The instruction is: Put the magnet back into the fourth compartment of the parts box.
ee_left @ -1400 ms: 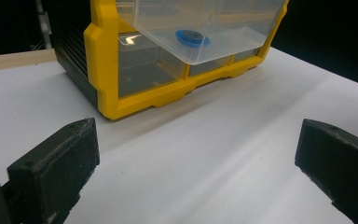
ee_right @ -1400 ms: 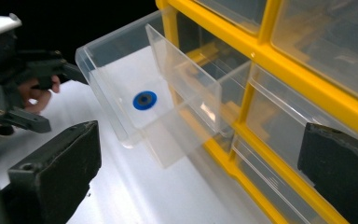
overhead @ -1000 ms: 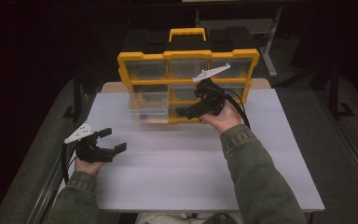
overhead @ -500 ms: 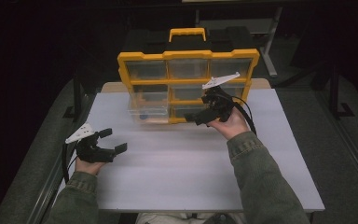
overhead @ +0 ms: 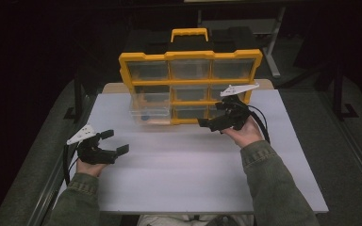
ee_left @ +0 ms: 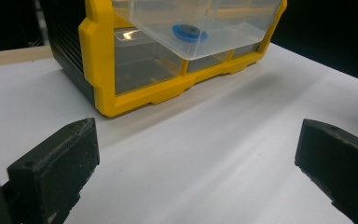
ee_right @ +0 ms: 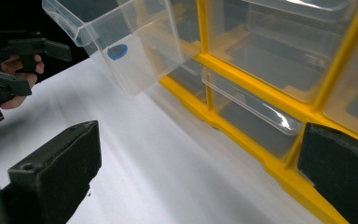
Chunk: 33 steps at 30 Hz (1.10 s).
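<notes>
A: What is seen on the white table?

B: A yellow parts organizer with a black carry handle is stood upright at the far edge of the table. Three rows of clear drawers are set into its yellow frame. One clear drawer, in the left column, is pulled out toward the person. A small blue round part is seen lying inside it, near the front wall.

A: Where is the left gripper, and how are its jaws held?

B: It is held low over the table's near left, well apart from the organizer. Its jaws are spread wide, and nothing is held between them. In the left gripper view, bare table is seen between the two black jaws, with the pulled-out drawer beyond and above them.

A: And the right gripper?

B: It is held just in front of the organizer's lower right drawers, pointed leftward along the frame. Its jaws are also spread wide with nothing between them. In the right gripper view, the right jaw is seen close to the yellow frame; whether it is touched cannot be told. The pulled-out drawer is seen farther off, with the left gripper beyond it.
</notes>
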### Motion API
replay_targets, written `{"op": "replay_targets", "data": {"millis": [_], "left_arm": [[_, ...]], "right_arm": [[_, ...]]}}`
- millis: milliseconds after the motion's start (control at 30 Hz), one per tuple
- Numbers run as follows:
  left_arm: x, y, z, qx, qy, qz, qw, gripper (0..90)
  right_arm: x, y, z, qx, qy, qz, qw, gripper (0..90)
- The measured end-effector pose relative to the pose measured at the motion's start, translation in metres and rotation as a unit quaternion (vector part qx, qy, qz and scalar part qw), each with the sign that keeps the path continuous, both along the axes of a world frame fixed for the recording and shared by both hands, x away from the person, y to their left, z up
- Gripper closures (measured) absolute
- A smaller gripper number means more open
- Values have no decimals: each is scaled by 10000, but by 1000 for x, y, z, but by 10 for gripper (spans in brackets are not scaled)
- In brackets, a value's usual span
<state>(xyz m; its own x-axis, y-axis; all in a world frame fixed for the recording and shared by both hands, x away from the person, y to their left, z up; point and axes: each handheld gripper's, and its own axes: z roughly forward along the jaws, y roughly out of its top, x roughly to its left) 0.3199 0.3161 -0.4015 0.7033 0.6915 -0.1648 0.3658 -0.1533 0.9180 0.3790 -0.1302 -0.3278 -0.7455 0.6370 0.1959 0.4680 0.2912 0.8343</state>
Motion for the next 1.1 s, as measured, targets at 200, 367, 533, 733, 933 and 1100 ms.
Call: {"op": "replay_targets", "data": {"millis": [200, 367, 533, 733, 933, 1100], "left_arm": [[0, 0, 0, 2, 4, 1, 10000, 0], [0, -1, 0, 1, 3, 4, 10000, 0], [0, 0, 0, 0, 7, 8, 10000, 0], [0, -1, 0, 5, 12, 9, 10000, 0], [0, -1, 0, 9, 11, 7, 10000, 0], [0, -1, -1, 1, 12, 17, 10000, 0]], "right_arm": [[-4, -10, -5, 55, 13, -66, 10000, 0], [-7, -16, -9, 79, 35, -131, 9999, 0], [-10, -21, -16, 58, 95, -181, 9998, 0], [-13, -29, -24, 112, 159, -248, 9995, 0], [-17, -36, -30, 158, 194, -311, 9992, 0], [-21, -41, -34, 177, 189, -345, 9991, 0]]}}
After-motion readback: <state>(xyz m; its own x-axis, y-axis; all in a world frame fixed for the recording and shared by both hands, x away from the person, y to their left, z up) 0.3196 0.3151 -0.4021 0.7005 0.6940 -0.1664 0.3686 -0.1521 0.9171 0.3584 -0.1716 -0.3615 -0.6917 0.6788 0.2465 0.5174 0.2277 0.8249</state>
